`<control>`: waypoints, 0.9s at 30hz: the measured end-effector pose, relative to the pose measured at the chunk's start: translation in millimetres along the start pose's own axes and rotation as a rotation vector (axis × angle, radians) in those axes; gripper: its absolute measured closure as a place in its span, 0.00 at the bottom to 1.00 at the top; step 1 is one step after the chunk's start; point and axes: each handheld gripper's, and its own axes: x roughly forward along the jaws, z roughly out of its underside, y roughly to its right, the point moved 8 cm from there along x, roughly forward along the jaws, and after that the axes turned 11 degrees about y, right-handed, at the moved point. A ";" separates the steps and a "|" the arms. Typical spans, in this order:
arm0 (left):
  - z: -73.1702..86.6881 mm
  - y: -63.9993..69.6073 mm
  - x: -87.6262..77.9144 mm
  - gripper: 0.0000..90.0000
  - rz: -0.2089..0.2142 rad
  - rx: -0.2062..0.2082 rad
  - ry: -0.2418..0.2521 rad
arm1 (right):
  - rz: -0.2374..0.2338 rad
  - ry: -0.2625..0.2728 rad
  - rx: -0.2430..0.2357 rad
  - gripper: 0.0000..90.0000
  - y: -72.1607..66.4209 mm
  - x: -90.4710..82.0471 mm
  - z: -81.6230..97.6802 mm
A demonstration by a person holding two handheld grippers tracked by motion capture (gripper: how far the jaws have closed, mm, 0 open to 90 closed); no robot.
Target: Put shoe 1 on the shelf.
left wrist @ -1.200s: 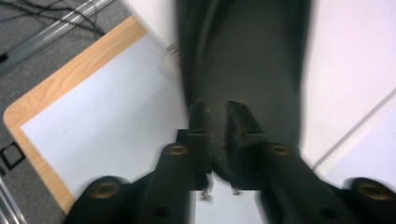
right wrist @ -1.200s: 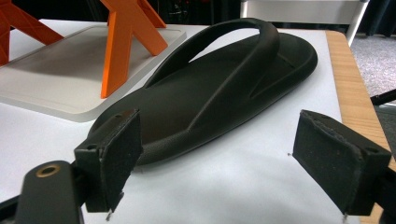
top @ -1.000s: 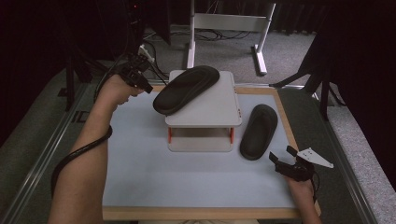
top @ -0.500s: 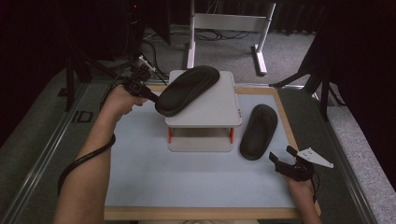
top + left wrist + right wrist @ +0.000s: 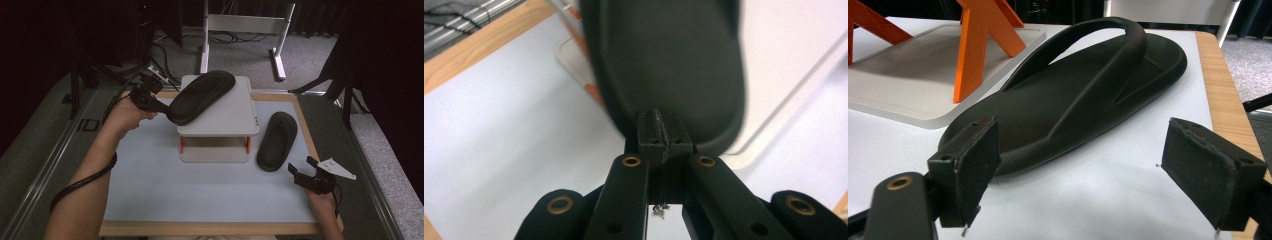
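one black slipper [image 5: 200, 96] lies sole-up on the white stand [image 5: 227, 117], its overhanging end pinched in the closed left hand-held gripper [image 5: 161, 106], while the second slipper [image 5: 276, 140] waits on the surface [image 5: 150, 185] before the wide-open, empty right hand-held gripper [image 5: 299, 172].

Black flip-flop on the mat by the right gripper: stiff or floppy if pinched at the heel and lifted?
The flip-flop looks like one-piece moulded foam, so probably light. Its sole is thin and long, so it would likely sag somewhat from a heel pinch. The textured footbed should resist slipping between the pads. The right gripper is open.
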 end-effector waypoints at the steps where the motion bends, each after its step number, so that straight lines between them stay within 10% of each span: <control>1: -0.8 1.2 1.0 1.00 -0.003 0.008 -0.005 | -0.001 0.000 0.001 0.17 0.0 -0.1 0.0; 11: -25.5 -22.1 11.2 0.99 -0.069 -0.020 0.009 | -0.005 -0.004 0.001 0.17 -0.7 0.2 0.3; 16: -49.1 -31.7 25.5 0.76 -0.125 0.018 -0.046 | -0.005 -0.002 0.003 0.17 -0.3 -0.1 0.2; 27: -84.4 -30.8 54.6 0.70 -0.120 0.101 -0.189 | -0.010 -0.003 0.001 0.17 -1.0 -0.3 0.4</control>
